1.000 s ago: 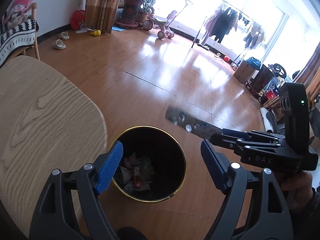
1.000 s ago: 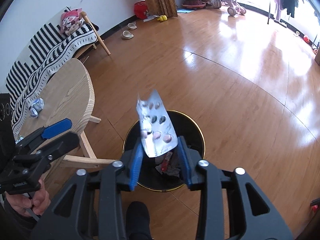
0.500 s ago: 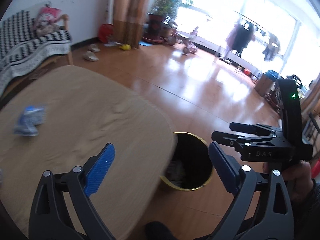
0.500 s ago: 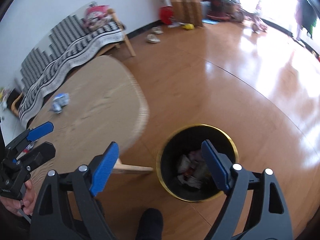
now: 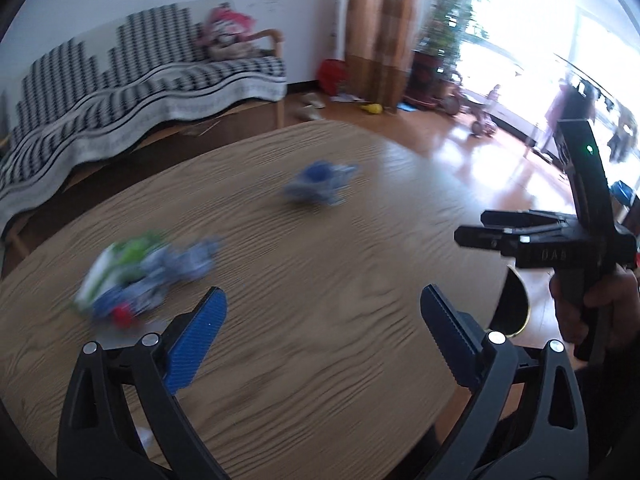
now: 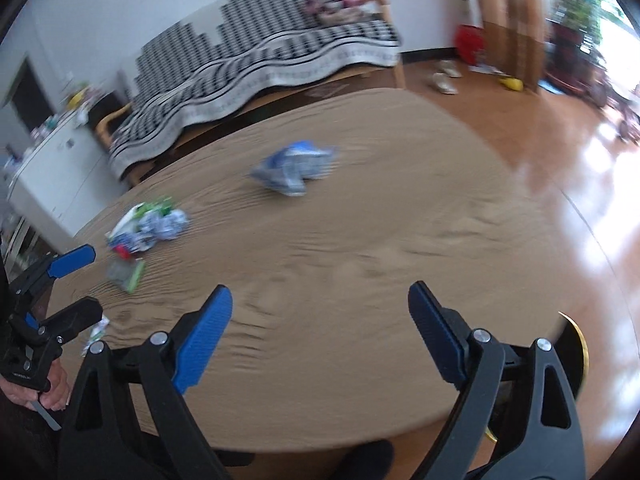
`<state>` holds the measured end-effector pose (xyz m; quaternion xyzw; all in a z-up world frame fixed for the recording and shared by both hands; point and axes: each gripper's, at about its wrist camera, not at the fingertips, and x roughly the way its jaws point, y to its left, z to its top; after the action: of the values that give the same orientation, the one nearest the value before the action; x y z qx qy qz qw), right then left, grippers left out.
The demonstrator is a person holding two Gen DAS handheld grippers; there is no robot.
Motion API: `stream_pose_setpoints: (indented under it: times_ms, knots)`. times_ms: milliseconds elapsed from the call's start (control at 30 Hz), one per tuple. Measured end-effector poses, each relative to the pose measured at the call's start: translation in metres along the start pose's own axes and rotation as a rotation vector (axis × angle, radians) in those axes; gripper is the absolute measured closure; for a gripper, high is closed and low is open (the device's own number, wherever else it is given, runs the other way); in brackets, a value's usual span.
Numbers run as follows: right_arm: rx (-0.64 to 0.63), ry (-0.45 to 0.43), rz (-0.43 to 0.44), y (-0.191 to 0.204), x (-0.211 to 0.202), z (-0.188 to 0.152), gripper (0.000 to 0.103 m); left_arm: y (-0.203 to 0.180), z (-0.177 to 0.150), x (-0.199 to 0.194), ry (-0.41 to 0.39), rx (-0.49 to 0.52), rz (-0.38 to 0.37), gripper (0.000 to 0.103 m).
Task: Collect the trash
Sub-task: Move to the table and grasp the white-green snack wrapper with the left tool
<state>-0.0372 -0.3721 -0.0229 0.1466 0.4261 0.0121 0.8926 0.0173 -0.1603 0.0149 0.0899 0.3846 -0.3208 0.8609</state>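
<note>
Both grippers hang open and empty over a round wooden table (image 5: 340, 272) (image 6: 360, 240). My left gripper (image 5: 322, 336) faces a blurred heap of green, blue and white wrappers (image 5: 140, 276) at the left; the heap also shows in the right wrist view (image 6: 148, 226). A crumpled blue and white wrapper (image 5: 318, 186) (image 6: 294, 170) lies further back. My right gripper (image 6: 320, 334) is at the table's near edge. The black bin with a gold rim (image 5: 516, 304) (image 6: 574, 356) peeks out past the table's right edge.
A sofa with a black and white striped cover (image 5: 132, 84) (image 6: 256, 64) stands behind the table. A small green and grey packet (image 6: 126, 274) lies near the heap. Shiny wooden floor (image 5: 500, 160) spreads to the right, with curtains and plants by the window.
My right gripper opened and the blister pack it held is gone from its jaws. Both views swung from the bin on the floor up to the table top.
</note>
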Motion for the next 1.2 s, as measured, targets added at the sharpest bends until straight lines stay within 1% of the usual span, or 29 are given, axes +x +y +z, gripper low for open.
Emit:
stream_pose_setpoints:
  times_ms: [133,200,267,333,433,600,767,833,900,967,1000,1033,1067,1100,1133,1200]
  knots:
    - [-0.081,0.031,0.042,0.049,0.026,0.006,0.016,0.062,-0.037,-0.029,0.004,-0.013,0.075,0.008]
    - [-0.120,0.044,0.061,0.073,0.038,0.009,0.016,0.088,-0.056,-0.036,0.023,-0.023,0.110,0.008]
    - [-0.140,0.049,0.080,0.090,0.045,0.011,0.016,0.113,-0.078,-0.040,0.055,-0.042,0.129,0.008]
    - [-0.152,0.052,0.092,0.103,0.054,0.014,0.016,0.128,-0.094,-0.040,0.088,-0.047,0.130,0.008]
    - [-0.157,0.060,0.107,0.120,0.069,0.020,0.015,0.136,-0.113,-0.038,0.125,-0.016,0.140,0.008]
    - [-0.170,0.078,0.109,0.145,0.097,0.030,0.013,0.132,-0.138,-0.030,0.189,0.033,0.145,0.008]
    - [-0.191,0.091,0.098,0.163,0.127,0.039,0.013,0.140,-0.149,-0.023,0.219,0.030,0.130,0.010]
    - [-0.195,0.092,0.092,0.167,0.138,0.043,0.013,0.142,-0.153,-0.021,0.233,0.033,0.121,0.022]
    - [-0.218,0.089,0.083,0.174,0.151,0.047,0.013,0.144,-0.156,-0.020,0.239,0.034,0.116,0.027]
    - [-0.244,0.084,0.063,0.182,0.162,0.049,0.013,0.145,-0.157,-0.023,0.229,0.036,0.115,0.037]
    - [-0.250,0.083,0.056,0.183,0.166,0.051,0.013,0.145,-0.157,-0.026,0.224,0.035,0.117,0.052]
    - [-0.255,0.084,0.041,0.185,0.174,0.052,0.013,0.147,-0.155,-0.028,0.219,0.028,0.121,0.070]
    - [-0.257,0.086,0.033,0.186,0.178,0.053,0.013,0.150,-0.154,-0.029,0.217,0.016,0.119,0.078]
    - [-0.255,0.088,0.025,0.186,0.184,0.055,0.013,0.155,-0.153,-0.030,0.220,-0.012,0.104,0.091]
    - [-0.253,0.088,0.021,0.185,0.187,0.055,0.013,0.159,-0.152,-0.030,0.222,-0.035,0.092,0.093]
    - [-0.248,0.092,0.013,0.184,0.195,0.057,0.013,0.160,-0.150,-0.031,0.219,-0.042,0.100,0.095]
